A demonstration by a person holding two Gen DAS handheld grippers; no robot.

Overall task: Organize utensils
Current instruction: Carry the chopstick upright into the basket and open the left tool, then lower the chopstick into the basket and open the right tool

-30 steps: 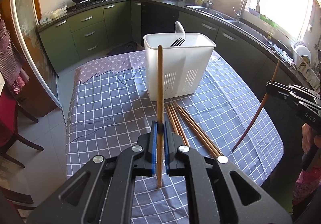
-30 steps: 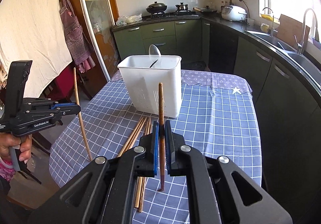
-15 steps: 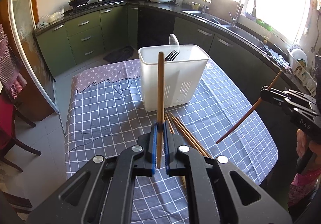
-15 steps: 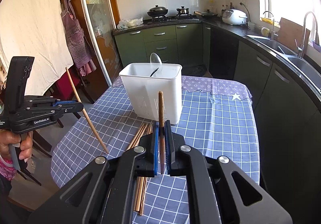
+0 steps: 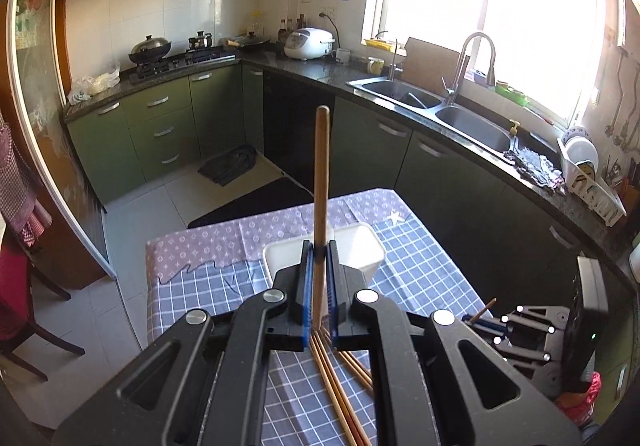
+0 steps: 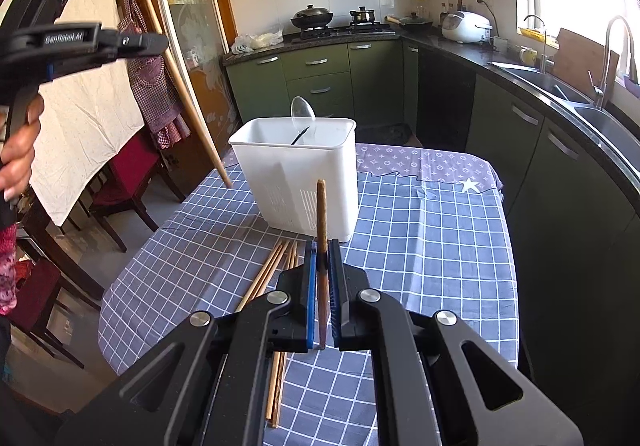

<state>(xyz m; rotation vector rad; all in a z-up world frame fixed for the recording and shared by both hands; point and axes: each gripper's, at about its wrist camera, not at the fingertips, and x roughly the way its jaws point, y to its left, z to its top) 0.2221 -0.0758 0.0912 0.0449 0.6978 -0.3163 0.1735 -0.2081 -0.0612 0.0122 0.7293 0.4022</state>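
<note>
My left gripper (image 5: 318, 270) is shut on a light wooden chopstick (image 5: 321, 182), held upright and raised above the white utensil caddy (image 5: 370, 250). In the right wrist view that gripper (image 6: 160, 42) shows high at the left, its chopstick (image 6: 188, 98) slanting down toward the caddy (image 6: 296, 182). My right gripper (image 6: 322, 274) is shut on a darker chopstick (image 6: 321, 214), held upright in front of the caddy. The caddy holds a spoon (image 6: 303, 112) and a fork. Several chopsticks (image 6: 268, 274) lie on the checked tablecloth (image 6: 420, 246).
The right gripper (image 5: 476, 320) shows low at the right in the left wrist view. Loose chopsticks (image 5: 340, 386) lie under my left gripper. Green cabinets, a stove and a sink (image 5: 472, 126) line the walls. Dark red chairs (image 6: 128, 182) stand left of the table.
My left gripper has risen and moved forward over the caddy with its chopstick. My right gripper has lifted a little and moved closer to the caddy.
</note>
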